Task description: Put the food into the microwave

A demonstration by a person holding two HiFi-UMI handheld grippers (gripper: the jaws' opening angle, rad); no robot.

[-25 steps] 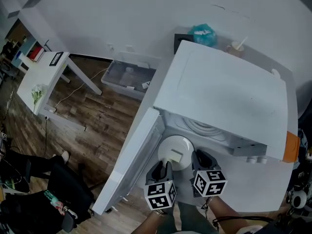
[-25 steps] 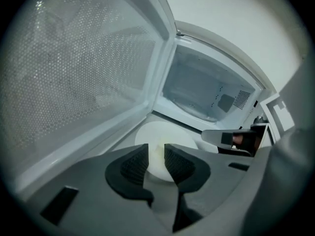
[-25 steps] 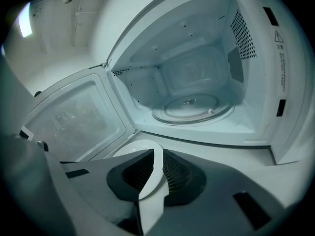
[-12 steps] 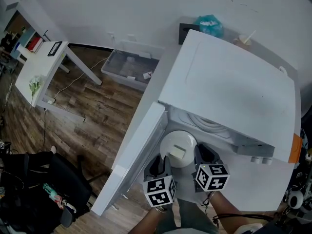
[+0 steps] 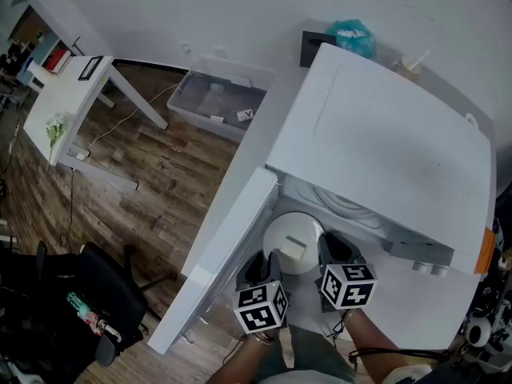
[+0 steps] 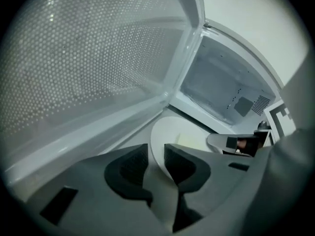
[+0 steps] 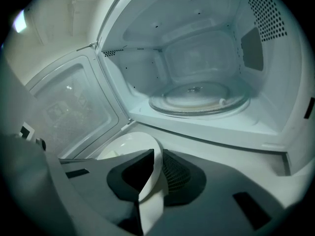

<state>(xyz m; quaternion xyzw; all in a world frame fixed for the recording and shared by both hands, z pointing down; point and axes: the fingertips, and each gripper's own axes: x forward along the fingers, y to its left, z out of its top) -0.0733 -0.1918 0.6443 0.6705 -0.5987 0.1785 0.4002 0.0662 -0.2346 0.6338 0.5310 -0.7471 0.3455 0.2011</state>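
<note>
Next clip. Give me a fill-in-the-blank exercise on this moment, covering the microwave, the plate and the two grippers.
1. The microwave has its door swung ____.
2. The left gripper and the right gripper each have their jaws shut on the rim of the white ____.
3. The glass turntable inside the microwave carries ____.
Missing words: open; plate; nothing.
</note>
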